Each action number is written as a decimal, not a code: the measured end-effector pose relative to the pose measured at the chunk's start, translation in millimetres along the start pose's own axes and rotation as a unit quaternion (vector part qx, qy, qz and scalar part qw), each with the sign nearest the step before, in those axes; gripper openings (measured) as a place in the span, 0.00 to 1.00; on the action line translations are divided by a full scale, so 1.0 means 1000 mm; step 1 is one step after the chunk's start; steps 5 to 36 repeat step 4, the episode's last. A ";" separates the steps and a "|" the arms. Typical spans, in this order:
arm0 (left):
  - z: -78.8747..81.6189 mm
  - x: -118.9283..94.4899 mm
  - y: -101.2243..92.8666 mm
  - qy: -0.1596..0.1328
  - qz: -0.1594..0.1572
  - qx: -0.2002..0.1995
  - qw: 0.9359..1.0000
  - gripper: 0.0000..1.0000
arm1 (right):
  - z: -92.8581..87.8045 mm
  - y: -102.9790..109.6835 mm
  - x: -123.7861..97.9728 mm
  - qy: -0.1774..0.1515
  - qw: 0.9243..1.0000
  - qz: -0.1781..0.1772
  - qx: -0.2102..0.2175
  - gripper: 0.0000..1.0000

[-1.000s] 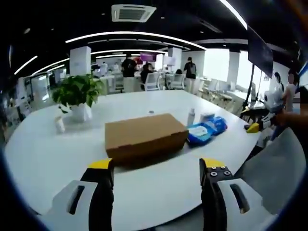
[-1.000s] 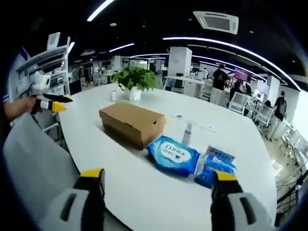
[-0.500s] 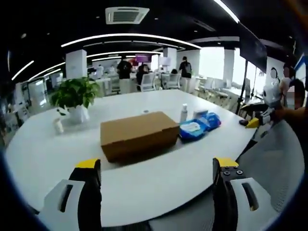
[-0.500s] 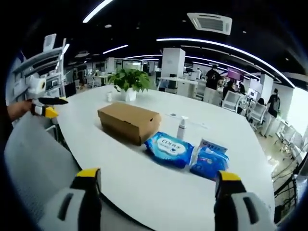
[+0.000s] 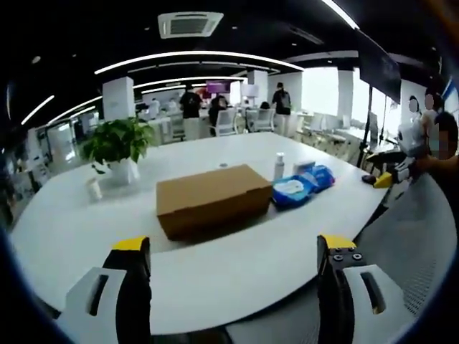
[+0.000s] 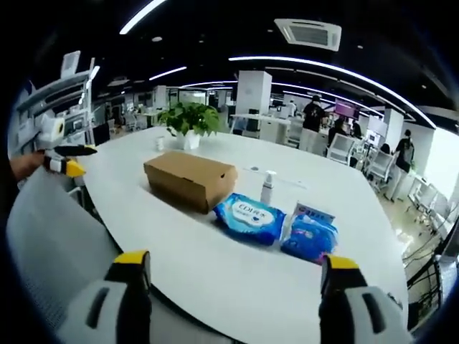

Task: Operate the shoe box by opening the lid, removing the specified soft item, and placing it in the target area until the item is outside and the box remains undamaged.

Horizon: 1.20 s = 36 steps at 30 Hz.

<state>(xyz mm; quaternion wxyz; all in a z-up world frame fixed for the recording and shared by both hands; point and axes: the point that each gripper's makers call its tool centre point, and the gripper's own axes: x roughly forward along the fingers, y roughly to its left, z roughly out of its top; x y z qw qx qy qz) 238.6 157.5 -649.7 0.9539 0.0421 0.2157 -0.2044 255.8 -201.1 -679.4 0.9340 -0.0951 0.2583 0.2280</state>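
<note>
A closed brown cardboard shoe box (image 5: pixel 213 199) (image 6: pixel 189 180) lies on the round white table (image 5: pixel 237 261) (image 6: pixel 215 265), lid down. My left gripper (image 5: pixel 233 247) is open, held back from the table's near edge, well short of the box. My right gripper (image 6: pixel 233 264) is open too, off the table's edge with the box far ahead to the left. In the right gripper view the left gripper (image 6: pixel 68 162) shows at the far left, held by a hand; in the left gripper view the right gripper (image 5: pixel 391 177) shows at the far right.
Beside the box lie two blue wipe packs (image 6: pixel 249 218) (image 6: pixel 310 235) (image 5: pixel 295 189) and a small white bottle (image 6: pixel 267 188) (image 5: pixel 279 166). A potted plant (image 5: pixel 117 147) (image 6: pixel 188 122) and a small cup (image 5: pixel 92 188) stand behind it. Grey chair backs (image 5: pixel 423 236) (image 6: pixel 50 236) flank the table. People stand in the office behind.
Both views have shifted only slightly; the cameras drifted a little. Over the second, both grippers pulled back from the table. The box and packs have not moved.
</note>
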 end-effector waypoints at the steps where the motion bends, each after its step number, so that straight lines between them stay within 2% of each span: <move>1: 0.000 0.000 0.000 0.000 0.001 0.001 1.000 1.00 | -0.001 0.000 0.001 -0.001 1.000 0.001 0.001 0.99; 36: -0.001 0.000 0.001 -0.001 0.005 0.005 1.000 1.00 | -0.003 0.001 0.002 0.004 1.000 0.002 0.000 0.99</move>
